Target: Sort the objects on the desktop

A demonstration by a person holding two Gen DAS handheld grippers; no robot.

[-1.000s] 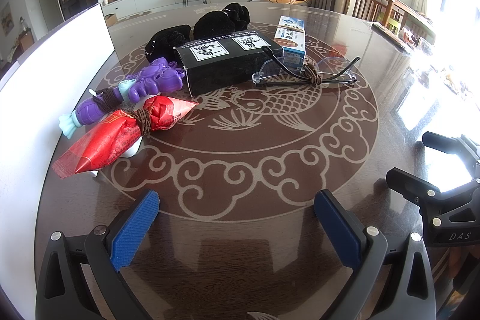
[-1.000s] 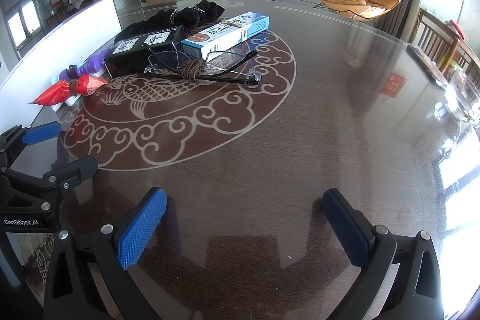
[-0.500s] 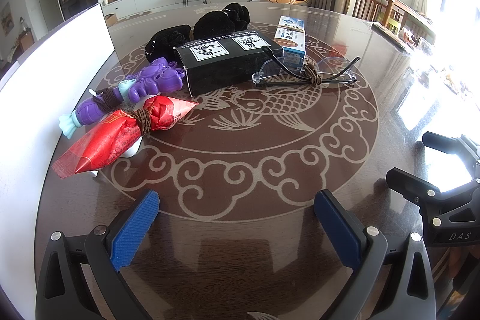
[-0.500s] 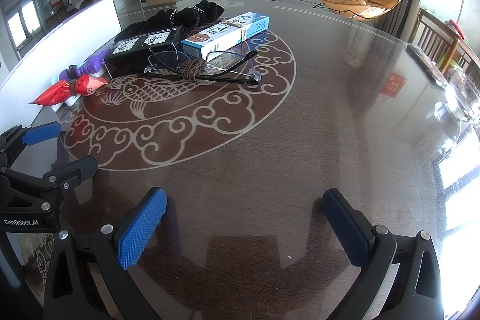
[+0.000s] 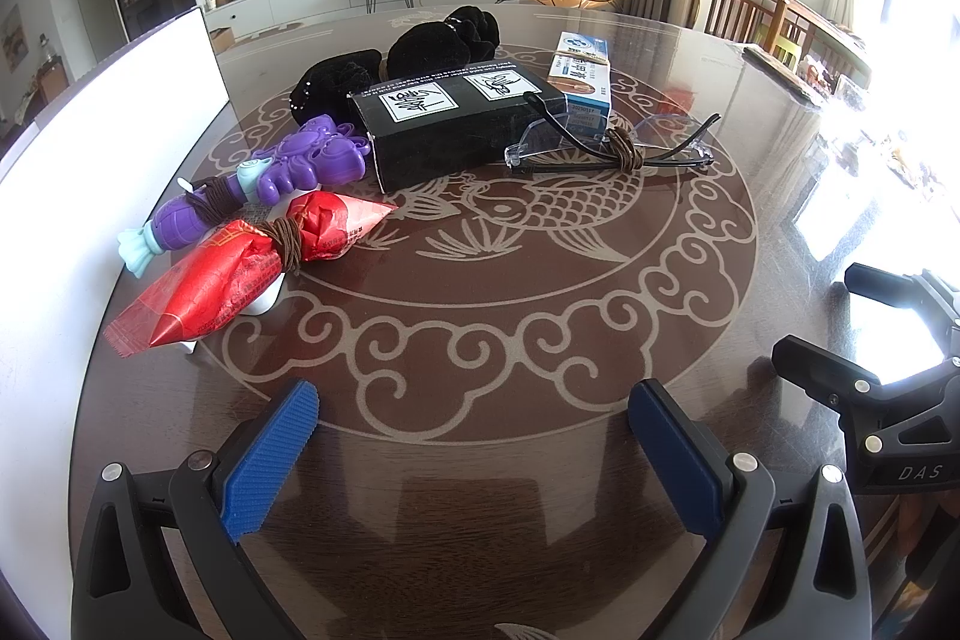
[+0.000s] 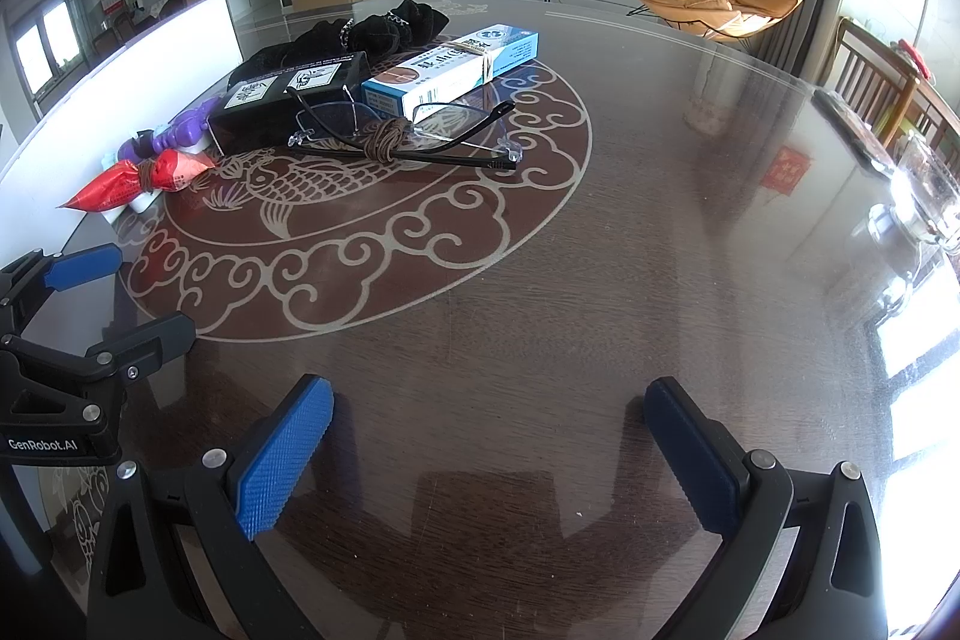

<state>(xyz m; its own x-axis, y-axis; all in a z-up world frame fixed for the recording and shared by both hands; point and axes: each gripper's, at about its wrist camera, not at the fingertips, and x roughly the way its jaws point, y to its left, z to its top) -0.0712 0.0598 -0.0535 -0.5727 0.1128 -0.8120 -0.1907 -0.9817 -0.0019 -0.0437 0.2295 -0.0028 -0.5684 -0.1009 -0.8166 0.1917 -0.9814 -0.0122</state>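
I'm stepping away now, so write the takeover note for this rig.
Left tool: open, empty, low over the near table edge.
Right tool: open, empty, beside it.
Across the round table, clustered: red snack packet, purple toy, black box, blue-and-white carton, glasses in front of the box, black cloth bundles behind. Several are wrapped with brown hair ties.
Done: nothing visibly sorted.
Left: sort everything.
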